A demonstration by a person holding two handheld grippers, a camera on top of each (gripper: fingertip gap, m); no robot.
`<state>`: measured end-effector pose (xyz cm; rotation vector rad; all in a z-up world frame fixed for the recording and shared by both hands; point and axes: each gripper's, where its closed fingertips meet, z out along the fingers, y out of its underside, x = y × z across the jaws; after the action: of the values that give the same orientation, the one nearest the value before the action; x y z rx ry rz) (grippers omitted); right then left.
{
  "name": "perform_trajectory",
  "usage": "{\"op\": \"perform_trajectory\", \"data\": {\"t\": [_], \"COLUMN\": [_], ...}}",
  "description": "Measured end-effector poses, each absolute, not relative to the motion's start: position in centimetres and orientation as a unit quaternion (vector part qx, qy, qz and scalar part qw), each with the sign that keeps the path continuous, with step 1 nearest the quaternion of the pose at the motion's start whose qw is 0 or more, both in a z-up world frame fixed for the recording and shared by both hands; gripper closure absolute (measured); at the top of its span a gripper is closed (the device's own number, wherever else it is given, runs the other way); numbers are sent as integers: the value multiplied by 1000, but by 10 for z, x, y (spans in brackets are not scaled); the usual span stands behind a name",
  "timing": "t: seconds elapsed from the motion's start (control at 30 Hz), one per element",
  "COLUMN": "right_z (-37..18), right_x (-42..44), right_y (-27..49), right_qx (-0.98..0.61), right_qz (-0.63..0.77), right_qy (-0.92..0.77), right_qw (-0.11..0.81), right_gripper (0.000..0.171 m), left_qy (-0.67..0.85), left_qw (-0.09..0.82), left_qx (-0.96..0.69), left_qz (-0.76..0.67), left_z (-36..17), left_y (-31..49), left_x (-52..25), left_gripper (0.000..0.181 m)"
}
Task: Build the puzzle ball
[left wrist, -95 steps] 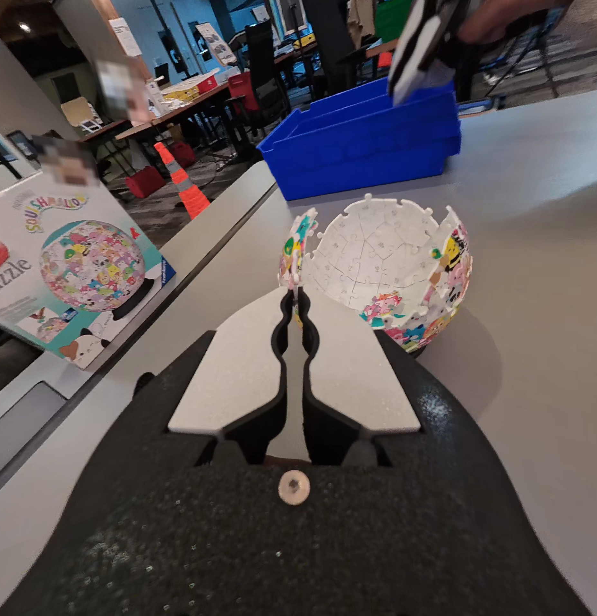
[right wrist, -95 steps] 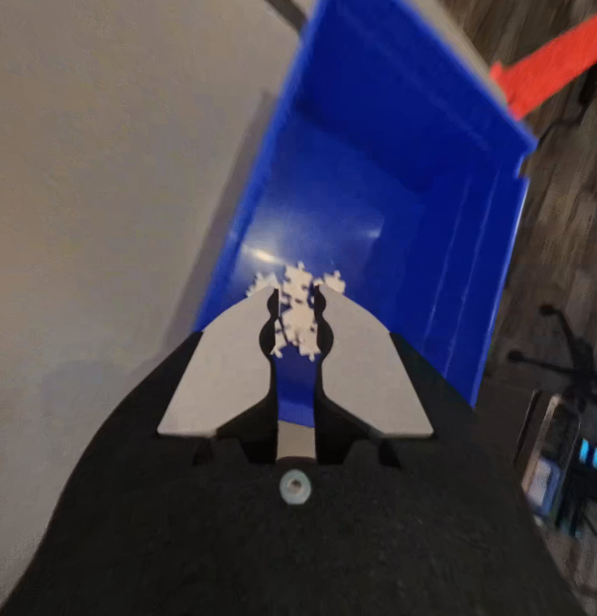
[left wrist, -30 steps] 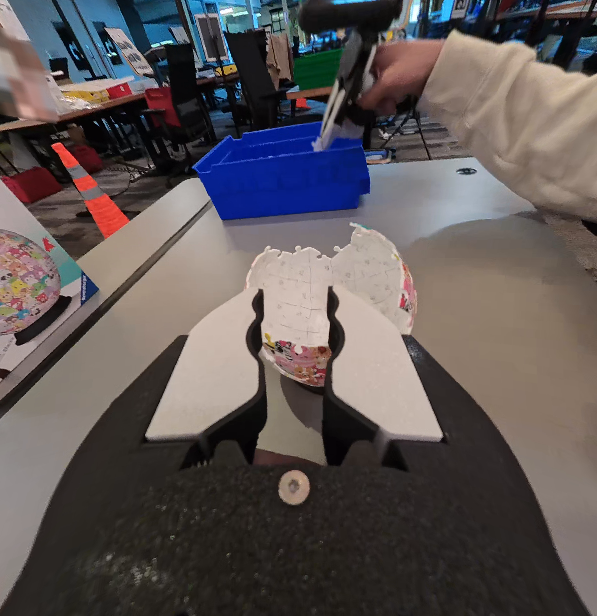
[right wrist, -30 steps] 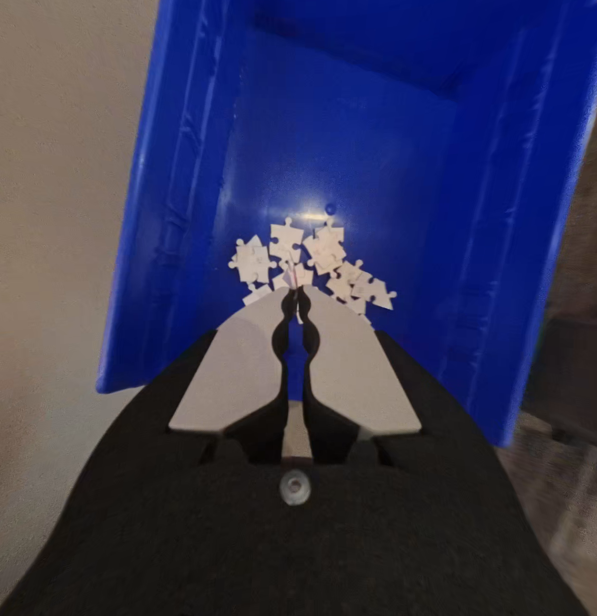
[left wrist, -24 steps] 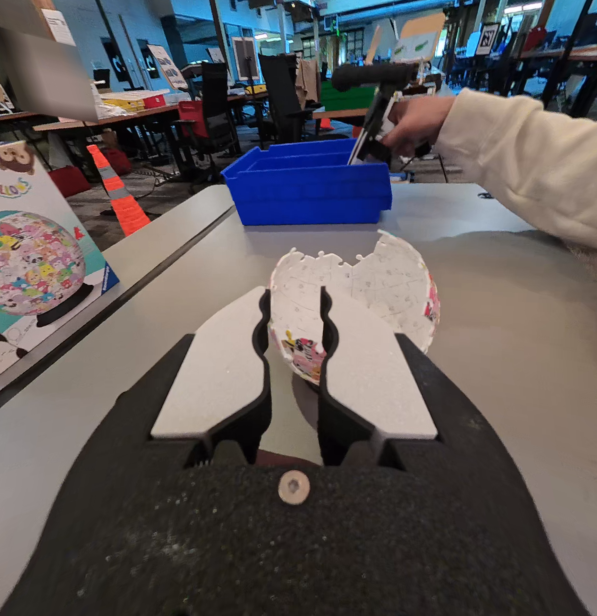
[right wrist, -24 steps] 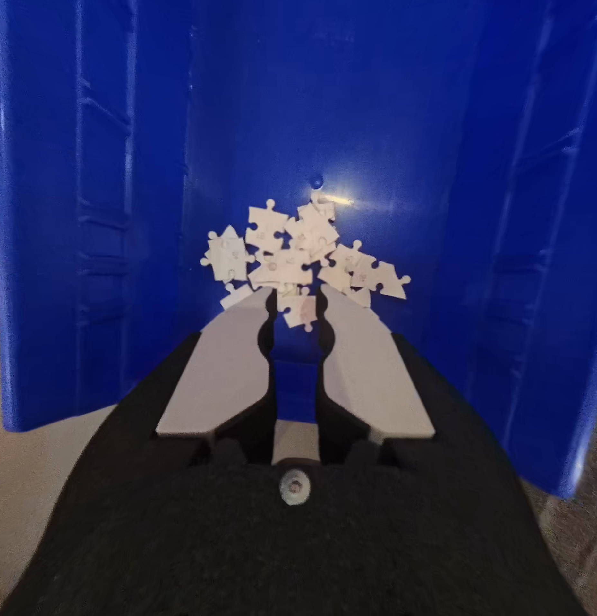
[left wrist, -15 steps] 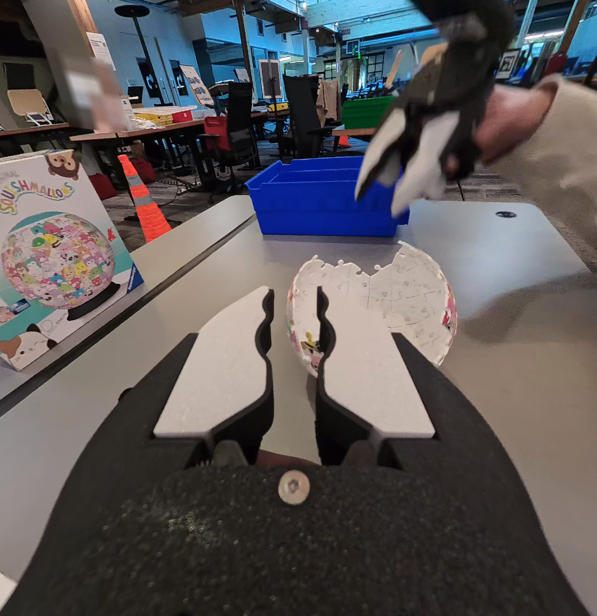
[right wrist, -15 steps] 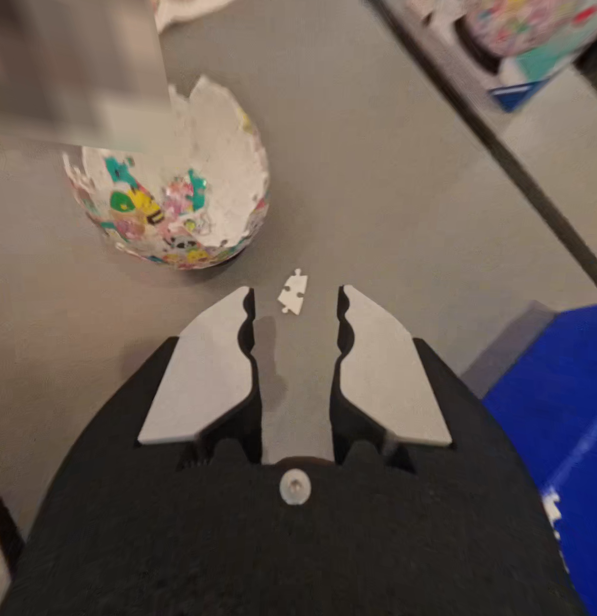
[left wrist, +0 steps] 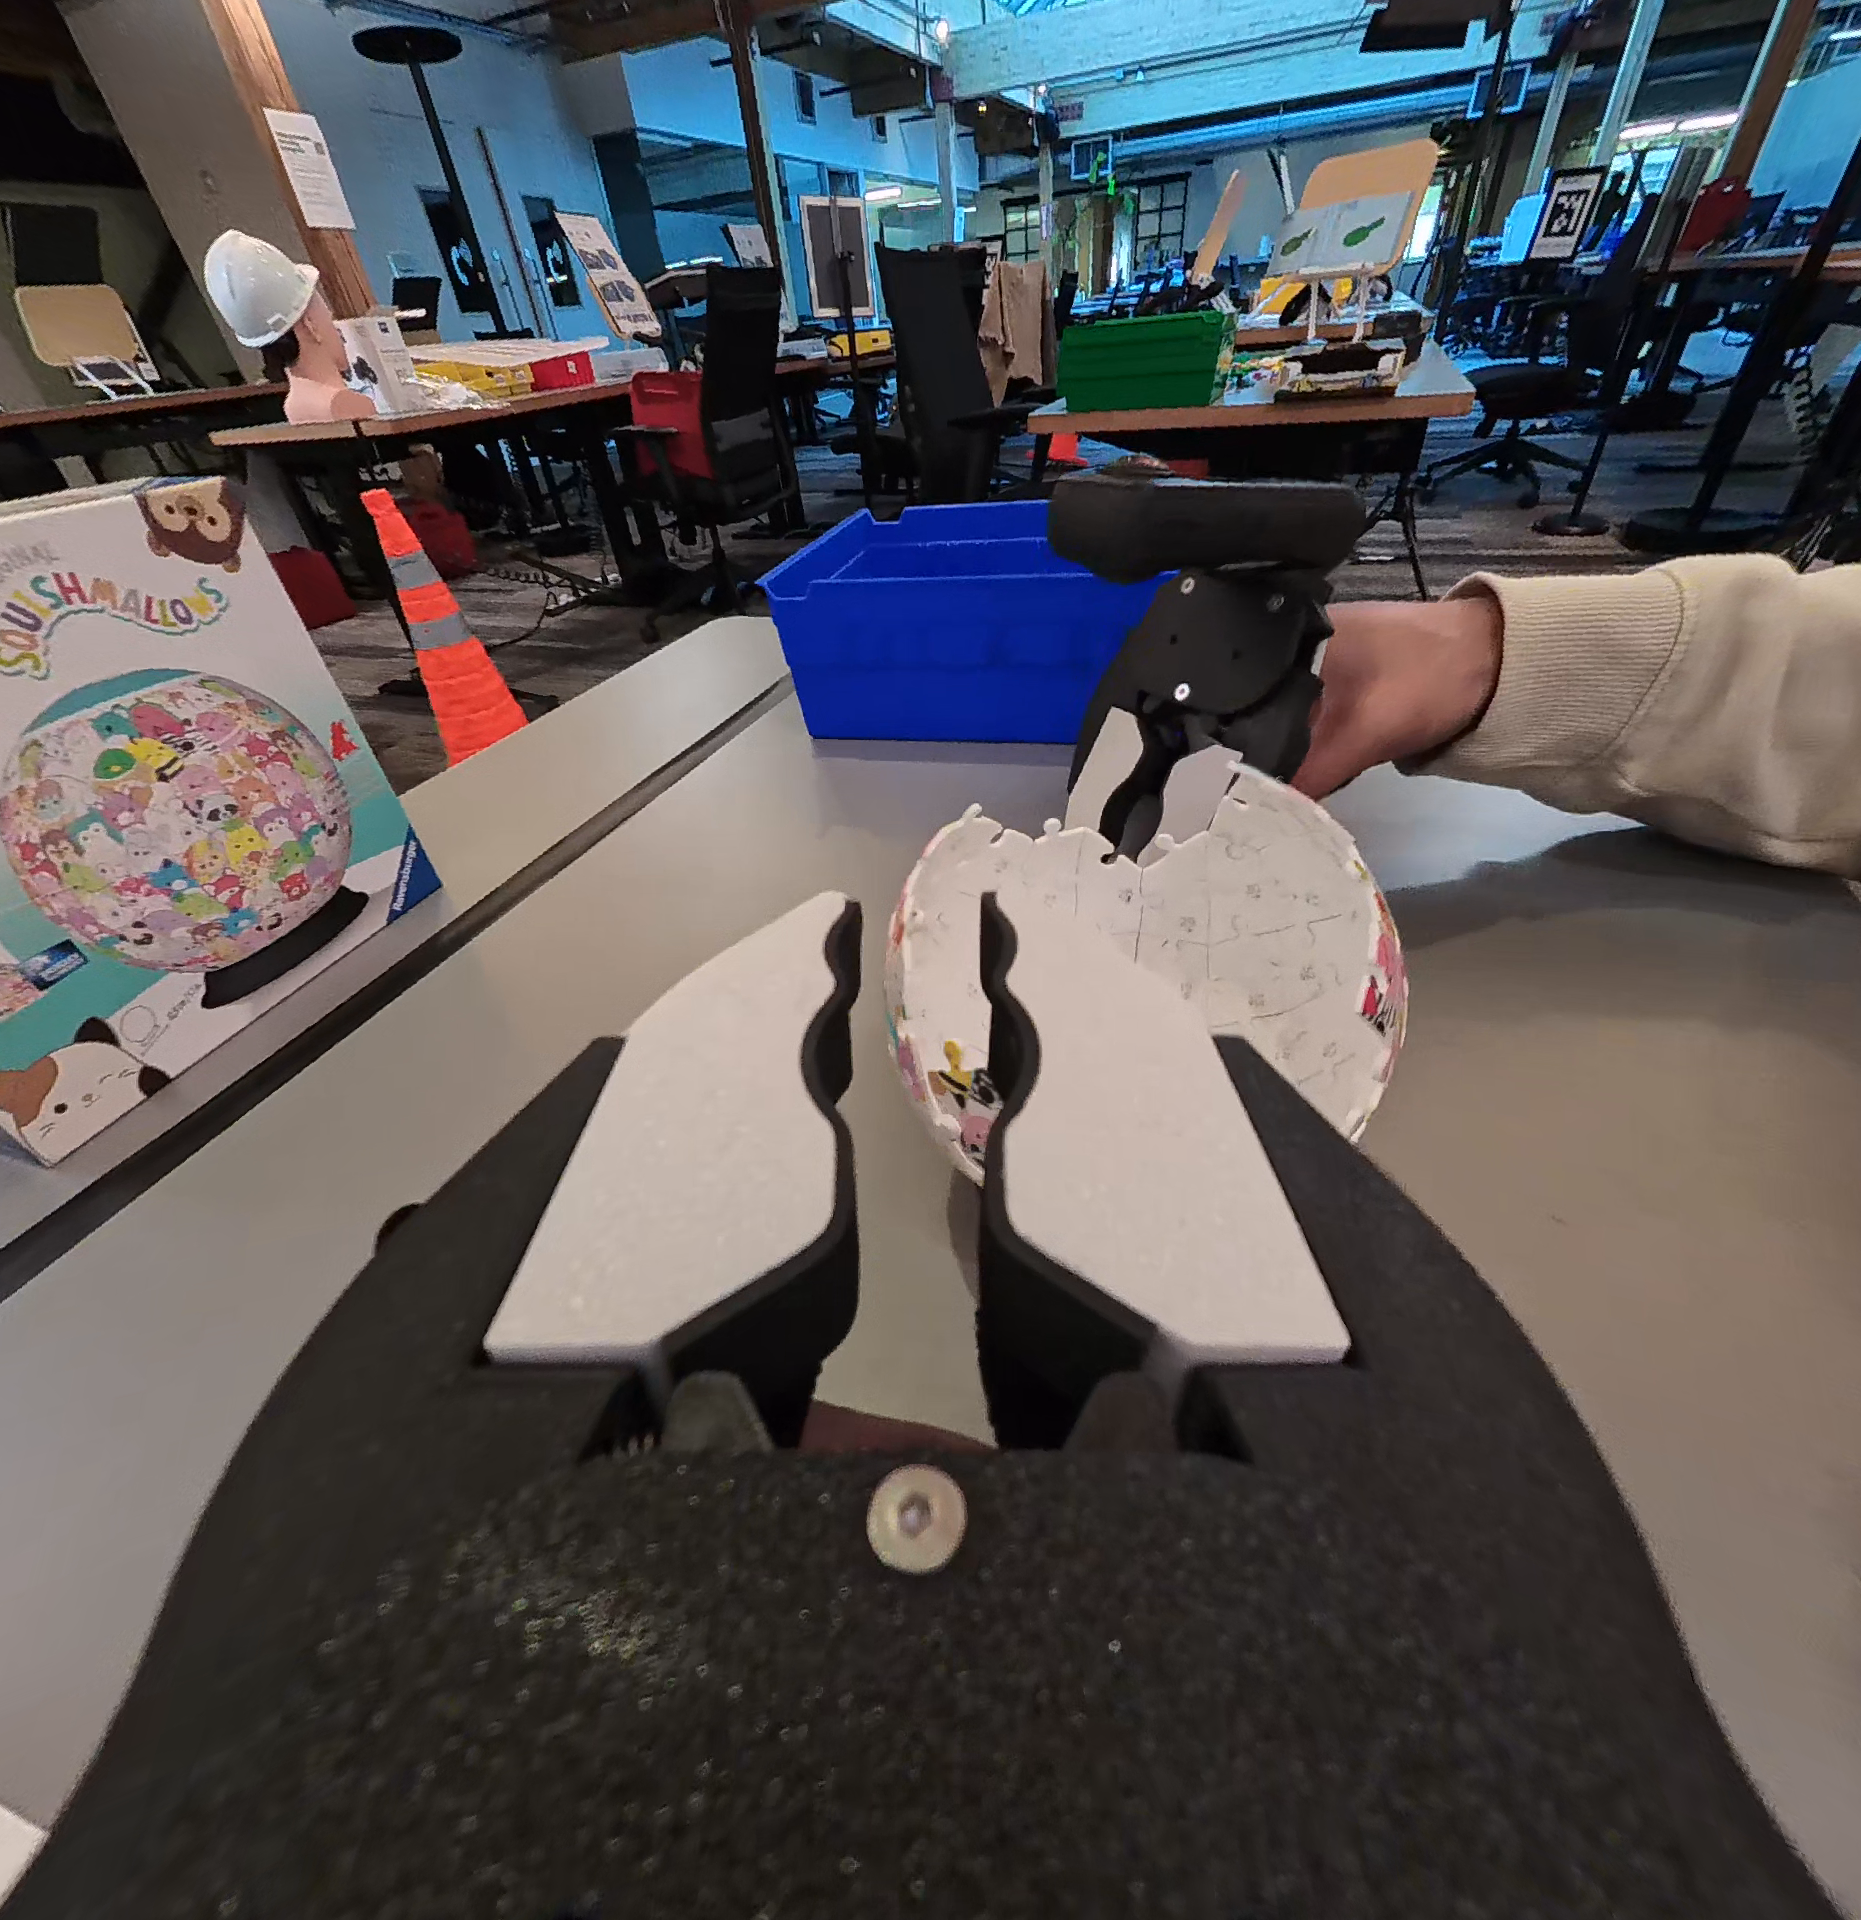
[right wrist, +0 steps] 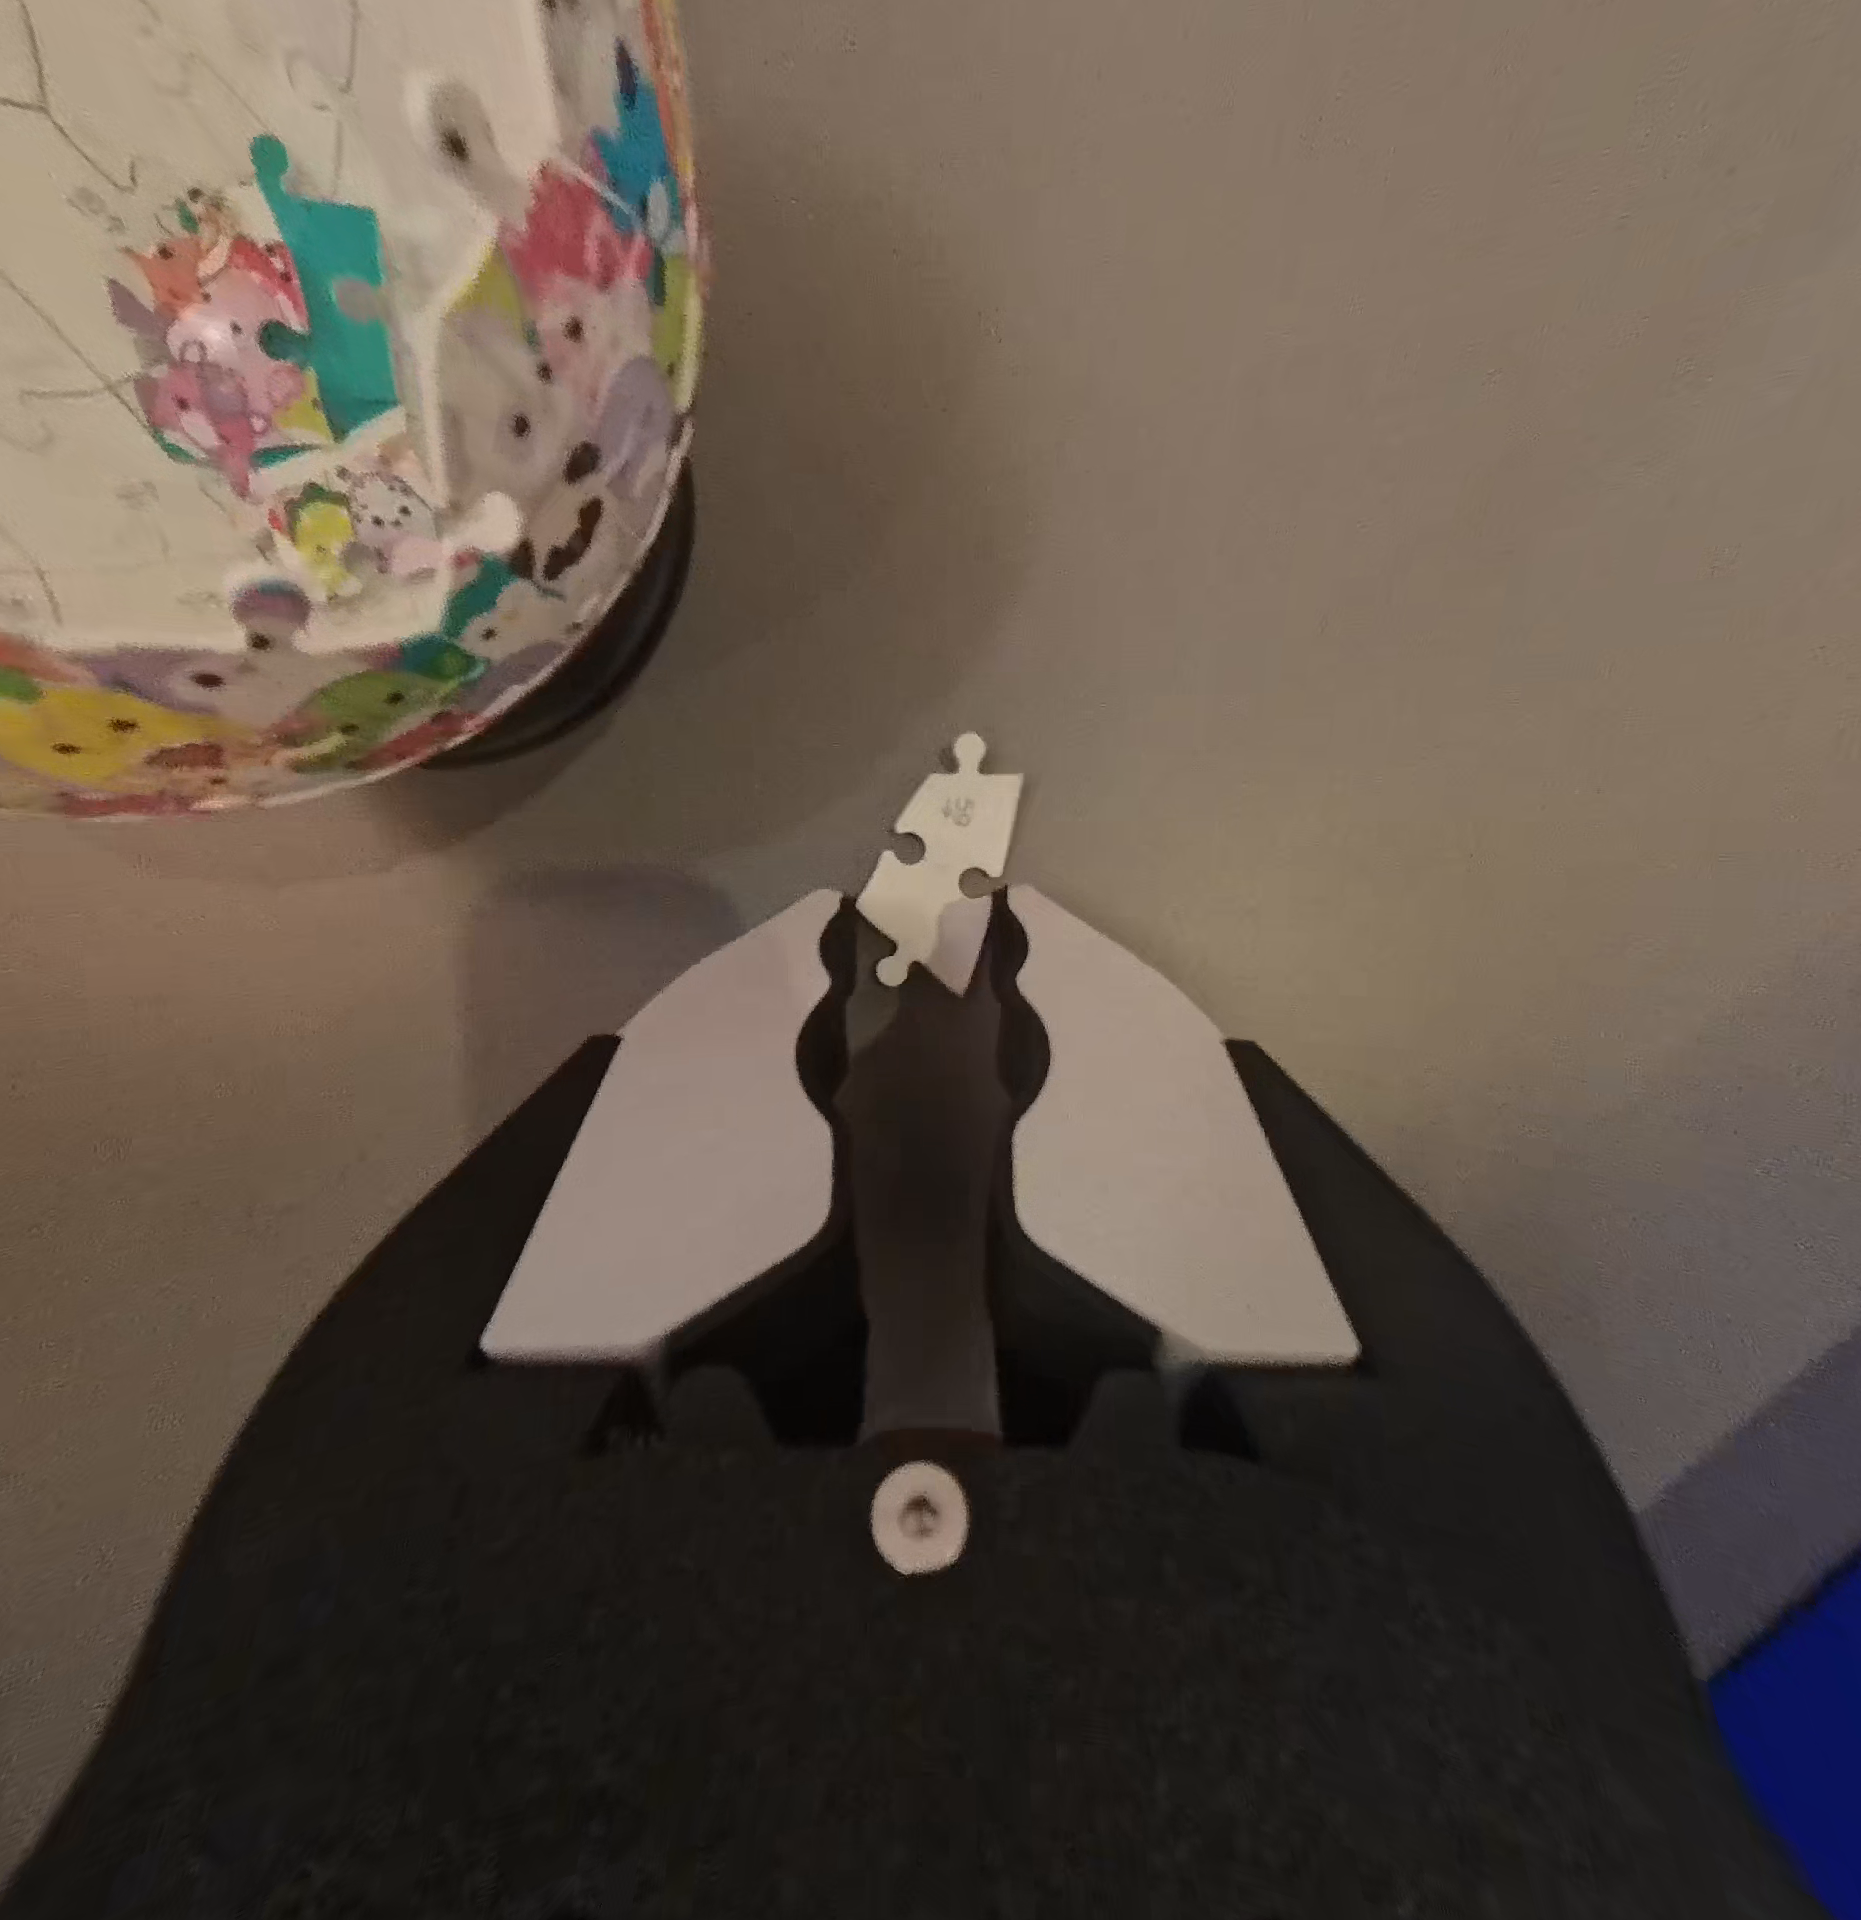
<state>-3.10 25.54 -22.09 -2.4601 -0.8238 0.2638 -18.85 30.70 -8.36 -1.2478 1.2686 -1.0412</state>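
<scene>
Right wrist view: right claw [right wrist: 924, 904] now clenched on puzzle piece [right wrist: 952, 847]; left claw [left wrist: 921, 914] stays released.

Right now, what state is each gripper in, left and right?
Left gripper: open, holding nothing, beside the half-built puzzle ball.
Right gripper: fingers around a loose puzzle piece on the table; whether it grips yet cannot be told.
</scene>
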Motion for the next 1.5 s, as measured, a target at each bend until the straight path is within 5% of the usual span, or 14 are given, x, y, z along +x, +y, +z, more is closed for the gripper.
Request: {"op": "perform_trajectory", "data": {"t": [0.17, 0.3, 0.5, 0.57, 0.63, 0.73, 0.87, 1.1, 1.17, 1.5], "right_z": [-153, -71, -144, -144, -117, -75, -83, -109, -103, -86], "right_x": [8, 131, 251, 250, 220, 71, -97, -142, -144, -137], "right_y": [259, 238, 218, 221, 230, 244, 224, 221, 211, 221], "right_qx": [-900, -903, -955, -953, -938, -871, -763, -742, -717, -690], "right_qz": [30, -68, -68, -87, -94, 91, 278, 353, 363, 426], "right_qy": [-289, -159, -66, -85, -130, -290, -475, -522, -542, -343], "right_qw": [325, 393, 282, 276, 308, 387, 339, 229, 246, 474], "right_gripper": [147, 147, 145, 131, 131, 148, 132, 158, 169, 170], "left_qy": [534, 541, 497, 532, 581, 628, 657, 667, 654, 603], "left_qw": [511, 463, 402, 396, 392, 380, 305, 234, 235, 240], "left_qx": [-521, -569, -663, -633, -605, -591, -607, -624, -637, -650], "left_qz": [-428, -412, -389, -399, -378, -334, -328, -332, -333, -396], "left_z": [-78, -76, -90, -90, -94, -99, -114, -128, -130, -123], "left_y": [303, 311, 289, 257, 230, 215, 211, 208, 212, 220], "left_x": [-193, -207, -196, -186, -176, -160, -148, -148, -150, -155], "left_gripper": [160, 158, 148, 146, 146, 147, 159, 174, 177, 179]}}
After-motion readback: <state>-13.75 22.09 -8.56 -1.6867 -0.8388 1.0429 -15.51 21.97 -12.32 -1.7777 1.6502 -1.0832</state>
